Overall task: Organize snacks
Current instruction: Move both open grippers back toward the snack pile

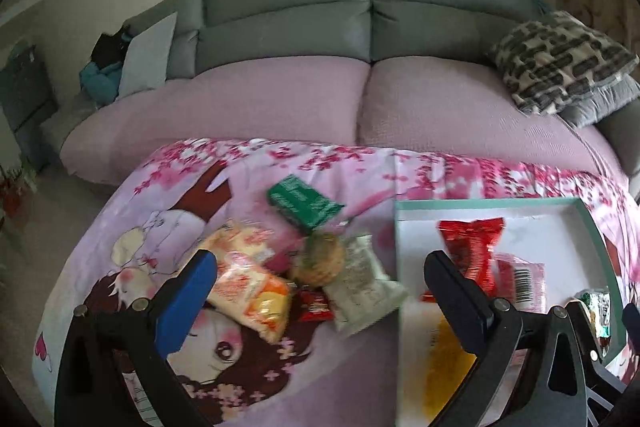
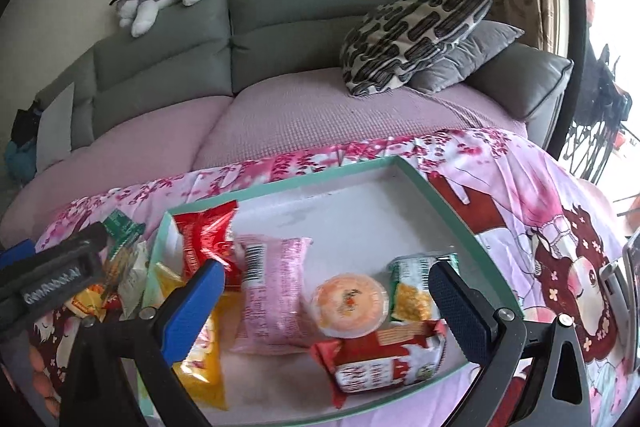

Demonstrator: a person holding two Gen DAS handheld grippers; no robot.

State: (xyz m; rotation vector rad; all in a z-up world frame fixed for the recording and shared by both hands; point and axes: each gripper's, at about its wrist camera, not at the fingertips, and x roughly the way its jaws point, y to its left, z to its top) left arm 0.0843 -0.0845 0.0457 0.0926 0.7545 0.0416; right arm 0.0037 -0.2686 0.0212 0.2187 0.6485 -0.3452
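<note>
Both grippers, left (image 1: 320,267) and right (image 2: 326,279): fingers wide apart, holding nothing. Risk: crinkly orange-white snack packet (image 1: 250,287) slipping; overlapping clear-wrapped cookie (image 1: 318,259) dragged off desk, missing shallow teal-rimmed white tray (image 1: 500,203).

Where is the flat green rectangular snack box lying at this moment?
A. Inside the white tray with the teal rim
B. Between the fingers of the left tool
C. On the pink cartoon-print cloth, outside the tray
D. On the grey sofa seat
C: in the left wrist view the flat green rectangular snack box rests on the pink cartoon-print cloth, left of the white tray with the teal rim, and no tool touches it.
</note>
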